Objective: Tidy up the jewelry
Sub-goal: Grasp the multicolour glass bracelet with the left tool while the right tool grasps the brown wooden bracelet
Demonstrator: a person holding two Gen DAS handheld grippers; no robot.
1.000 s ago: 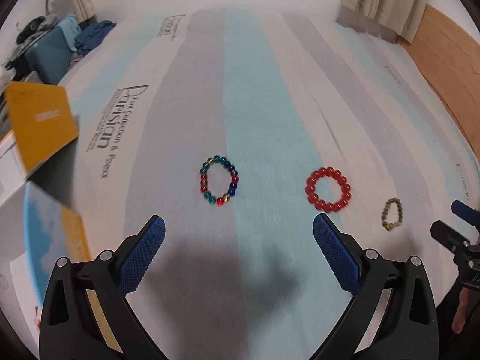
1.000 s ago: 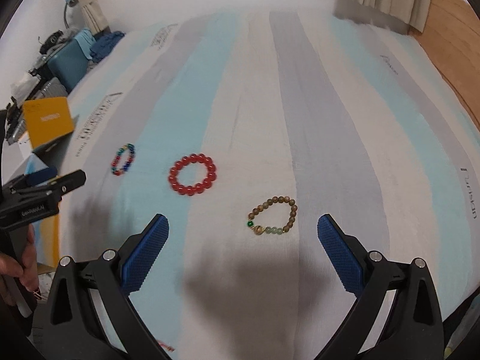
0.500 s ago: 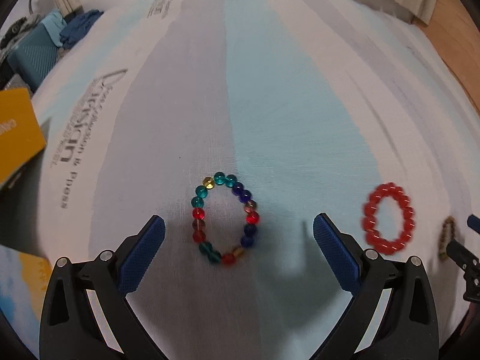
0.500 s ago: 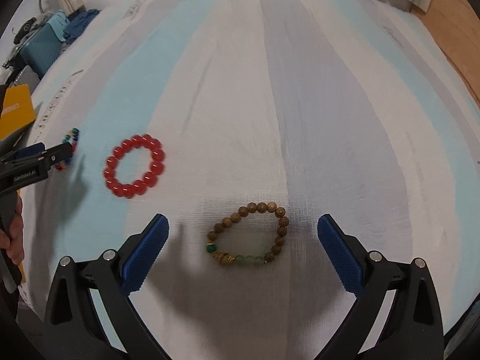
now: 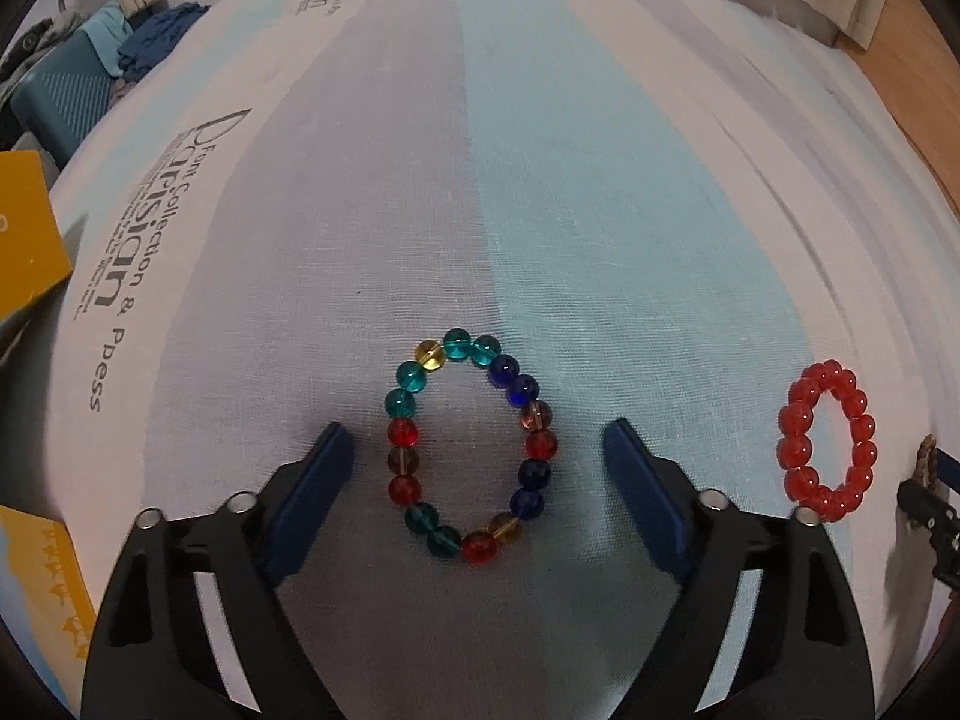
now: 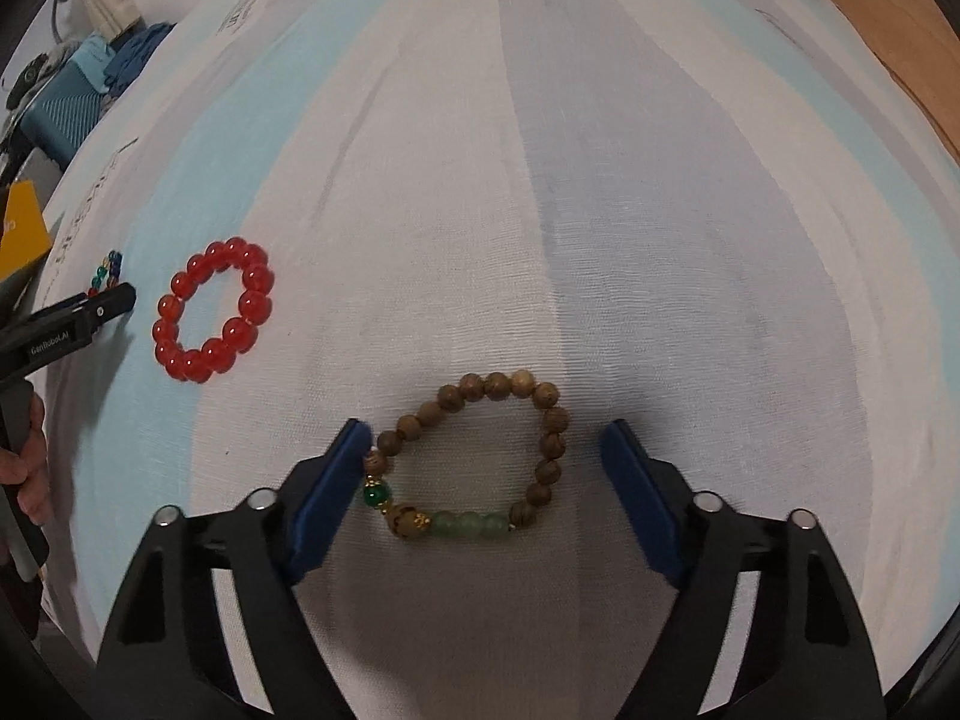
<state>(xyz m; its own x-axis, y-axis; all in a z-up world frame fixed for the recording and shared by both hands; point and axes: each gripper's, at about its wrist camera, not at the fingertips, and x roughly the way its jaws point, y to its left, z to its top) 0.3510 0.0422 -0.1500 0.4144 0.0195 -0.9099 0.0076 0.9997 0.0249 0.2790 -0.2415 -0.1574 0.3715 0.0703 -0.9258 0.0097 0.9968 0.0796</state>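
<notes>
Along the near edge of the striped bedcover point(image 5: 600, 192), three bead bracelets lie in a row. Furthest left, the multicoloured bracelet point(image 5: 470, 447) rests flat between the blue pads of the left gripper point(image 5: 474, 450); its jaws have just been closing, yet both pads stand clear of the beads, so nothing is gripped. A second ago this bracelet lay well ahead of the pads; now the gripper has dropped around it, and the printed lettering point(image 5: 129, 252) on the cover's left side looms larger. Next, the red bracelet point(image 6: 215, 309) lies untouched between the two tools, sitting further left in the right wrist view than before. Last, the wooden bracelet point(image 6: 474, 459) with green beads sits between the pads of the right gripper point(image 6: 486, 447), whose jaws have also just been closing; the left pad touches or nearly touches the beads, I cannot tell which, while the right pad stands apart. A hand point(image 6: 27, 462) shows at that view's left edge.
</notes>
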